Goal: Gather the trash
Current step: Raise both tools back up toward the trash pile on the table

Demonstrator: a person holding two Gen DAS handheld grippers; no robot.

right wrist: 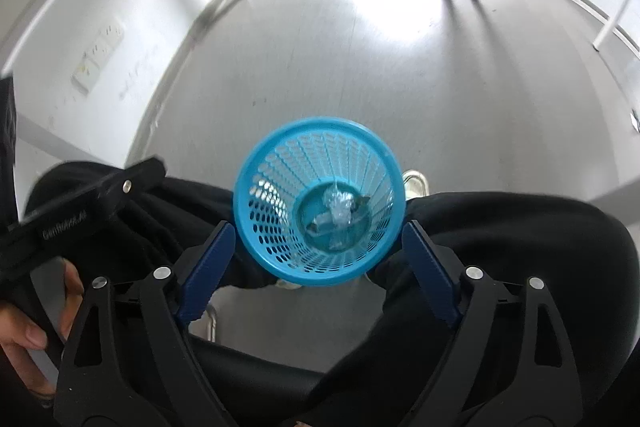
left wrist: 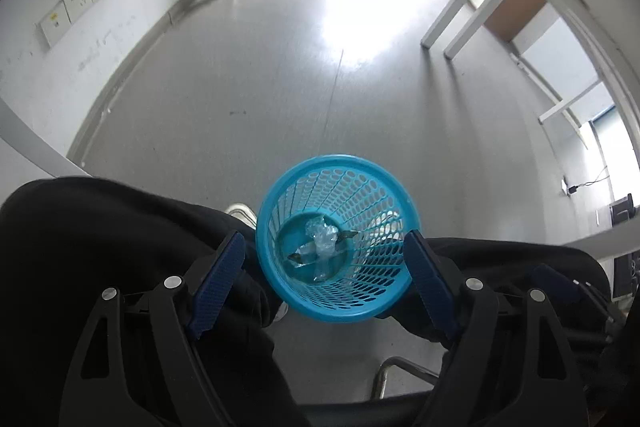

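The blue mesh basket (left wrist: 336,239) sits on the grey floor (left wrist: 280,87) between the person's black-trousered knees (left wrist: 120,227), with crumpled clear plastic trash (left wrist: 320,247) lying at its bottom. Both the left tool (left wrist: 324,279) and right tool (right wrist: 316,267) hang above the basket with fingers spread wide, nothing gripped in either.

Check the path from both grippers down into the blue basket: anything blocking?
Nothing visible. The blue basket stands open-topped on the floor between the person's legs, crumpled trash at its bottom. Left gripper and right gripper are open above it.
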